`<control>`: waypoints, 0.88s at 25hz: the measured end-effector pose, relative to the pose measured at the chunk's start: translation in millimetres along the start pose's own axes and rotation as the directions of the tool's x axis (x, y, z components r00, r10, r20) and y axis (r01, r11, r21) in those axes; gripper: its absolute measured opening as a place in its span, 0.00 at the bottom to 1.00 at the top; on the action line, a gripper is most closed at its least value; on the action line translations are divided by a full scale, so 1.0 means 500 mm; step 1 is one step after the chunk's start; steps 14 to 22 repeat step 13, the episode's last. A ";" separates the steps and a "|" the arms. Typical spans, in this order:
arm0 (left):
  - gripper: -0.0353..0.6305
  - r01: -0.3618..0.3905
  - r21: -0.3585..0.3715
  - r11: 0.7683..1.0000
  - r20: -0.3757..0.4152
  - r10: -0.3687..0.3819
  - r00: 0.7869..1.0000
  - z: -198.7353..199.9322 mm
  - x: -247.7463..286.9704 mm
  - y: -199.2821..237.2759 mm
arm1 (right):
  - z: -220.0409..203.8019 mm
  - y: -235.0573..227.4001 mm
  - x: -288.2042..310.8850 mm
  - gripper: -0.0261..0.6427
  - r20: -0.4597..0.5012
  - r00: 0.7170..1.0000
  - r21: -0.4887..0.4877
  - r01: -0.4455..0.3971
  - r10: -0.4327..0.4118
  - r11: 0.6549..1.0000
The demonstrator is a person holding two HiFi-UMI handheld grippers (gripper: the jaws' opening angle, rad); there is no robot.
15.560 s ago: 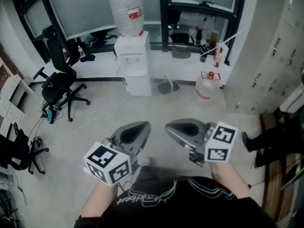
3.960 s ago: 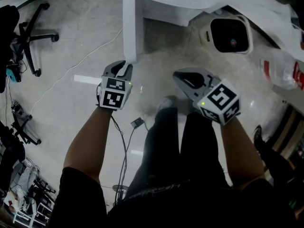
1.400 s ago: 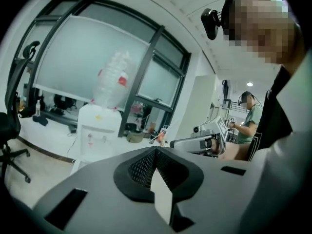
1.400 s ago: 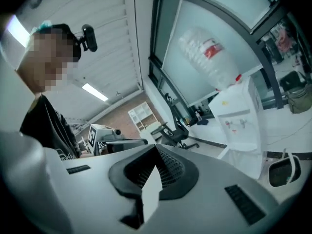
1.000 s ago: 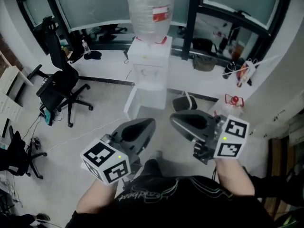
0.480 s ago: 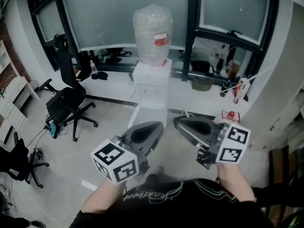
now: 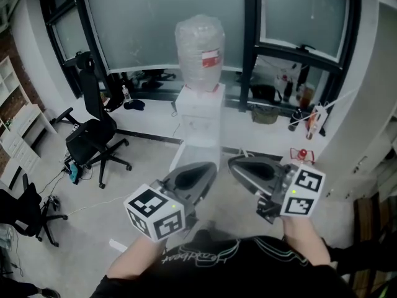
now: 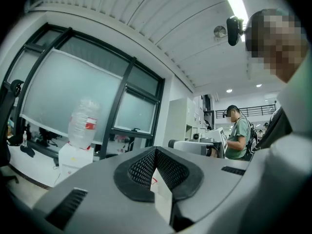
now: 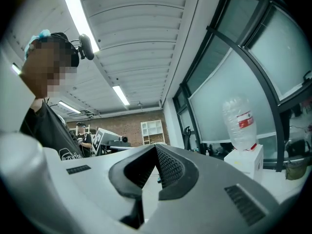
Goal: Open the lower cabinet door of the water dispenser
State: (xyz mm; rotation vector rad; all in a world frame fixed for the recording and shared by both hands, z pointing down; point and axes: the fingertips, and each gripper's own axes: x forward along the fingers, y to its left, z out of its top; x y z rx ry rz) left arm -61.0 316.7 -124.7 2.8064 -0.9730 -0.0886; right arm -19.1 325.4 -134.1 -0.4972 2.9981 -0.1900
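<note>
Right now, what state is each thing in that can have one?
left claw, shut, empty
right claw, shut, empty
lower cabinet door, appears swung open, though blurred
water bottle, inverted on top of the water dispenser
office chair, upright on the floor

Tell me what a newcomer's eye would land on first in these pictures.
First, the white box-shaped water dispenser at centre back, against the frosted window, carrying a clear upturned plastic bottle with a red label. Next, in the foreground, the left hand-held gripper and right hand-held gripper, both shut and empty, pointing towards it. A black wheeled office chair stands at the left.
</note>
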 end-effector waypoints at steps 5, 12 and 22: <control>0.05 -0.015 0.018 1.000 -0.006 0.015 1.000 0.005 -0.006 -0.008 | 0.002 -0.004 -0.012 0.06 0.004 1.000 0.013 0.008 -0.008 1.000; 0.05 -0.009 0.004 1.000 -0.012 0.009 1.000 0.000 -0.011 -0.007 | -0.009 0.004 -0.007 0.06 0.017 1.000 0.015 0.003 -0.003 1.000; 0.05 -0.009 0.001 1.000 -0.011 0.009 1.000 0.000 -0.012 -0.006 | -0.011 0.003 -0.005 0.06 0.015 1.000 0.017 0.003 -0.004 1.000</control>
